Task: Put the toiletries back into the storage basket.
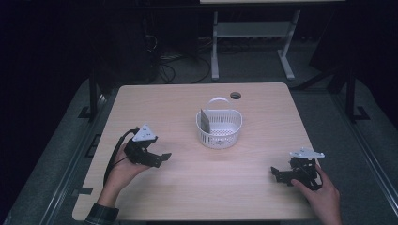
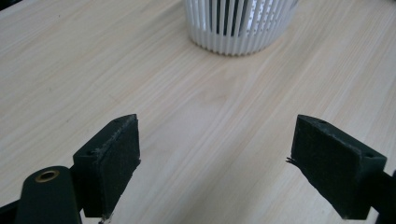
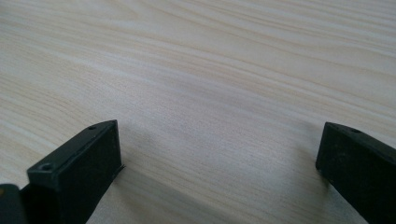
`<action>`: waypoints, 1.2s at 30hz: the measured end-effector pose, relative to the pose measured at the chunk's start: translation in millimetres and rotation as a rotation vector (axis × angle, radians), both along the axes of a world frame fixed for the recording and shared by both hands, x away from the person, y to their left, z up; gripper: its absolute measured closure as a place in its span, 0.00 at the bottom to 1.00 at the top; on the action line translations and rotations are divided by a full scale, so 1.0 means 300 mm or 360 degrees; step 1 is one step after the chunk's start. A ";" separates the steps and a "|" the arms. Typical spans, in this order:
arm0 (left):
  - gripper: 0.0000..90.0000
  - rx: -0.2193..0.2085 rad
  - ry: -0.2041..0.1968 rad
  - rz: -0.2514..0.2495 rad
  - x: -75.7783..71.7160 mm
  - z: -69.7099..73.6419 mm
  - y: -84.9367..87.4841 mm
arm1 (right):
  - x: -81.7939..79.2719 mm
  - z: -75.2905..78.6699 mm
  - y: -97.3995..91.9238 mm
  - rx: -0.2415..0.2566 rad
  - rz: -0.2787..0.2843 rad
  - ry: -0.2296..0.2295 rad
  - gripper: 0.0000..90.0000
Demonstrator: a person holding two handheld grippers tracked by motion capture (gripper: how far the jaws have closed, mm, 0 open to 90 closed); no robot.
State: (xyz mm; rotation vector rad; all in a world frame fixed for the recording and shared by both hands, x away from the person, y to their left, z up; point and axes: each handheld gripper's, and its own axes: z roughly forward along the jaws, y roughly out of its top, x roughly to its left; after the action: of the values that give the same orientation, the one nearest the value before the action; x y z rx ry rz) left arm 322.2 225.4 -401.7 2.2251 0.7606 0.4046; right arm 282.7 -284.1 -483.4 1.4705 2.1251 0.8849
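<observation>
I am resting both hands on the worktop (image 1: 197,187), one gripper in each, with the white basket (image 1: 219,127) standing upright near the middle, a little toward the far edge. My left gripper (image 1: 162,157) is sitting to the left of the basket and nearer to me, well apart from it, its grey plate (image 1: 144,134) on top and its cable (image 1: 112,159) trailing back along my left hand (image 1: 123,169). In the left gripper view its jaws are standing wide apart with nothing between them, bare wood showing in the gap, and the slatted wall of the basket (image 2: 238,25) is rising ahead of them, slightly to the right. My right gripper (image 1: 278,174) is lying to the right of the basket and nearer to me, also well apart from it, close to the near right corner, held by my right hand (image 1: 324,197) and pointing left across the wood. In the right gripper view its jaws are likewise spread wide and released, with plain wood grain between them. Inside the basket a flat dark-grey piece (image 1: 205,120) is leaning against the left wall; I cannot tell what it is. The basket's handle (image 1: 218,100) is arching over its far rim. Beyond the basket, near the far edge, a round hole (image 1: 235,95) is showing in the wood.
</observation>
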 end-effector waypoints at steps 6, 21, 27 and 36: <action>0.16 0.0003 0.0007 0.0026 -0.042 -0.045 0.033 | 0.000 0.000 0.000 0.0000 0.0000 0.0000 0.00; 0.16 0.0011 0.0013 0.0170 -0.137 -0.152 0.179 | 0.000 0.000 0.000 0.0000 0.0000 0.0000 0.00; 0.15 0.0055 0.0030 0.0254 -0.165 -0.201 0.226 | 0.000 0.000 0.000 -0.0001 0.0001 -0.0001 0.00; 0.14 0.0000 0.0023 0.0286 -0.169 -0.239 0.254 | 0.000 0.000 0.000 0.0001 -0.0002 0.0000 0.00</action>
State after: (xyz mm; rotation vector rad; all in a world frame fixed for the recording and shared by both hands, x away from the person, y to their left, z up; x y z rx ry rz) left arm 271.6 301.6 -473.5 2.1691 0.9723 0.4764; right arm 282.6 -283.9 -483.4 1.4718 2.1239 0.8856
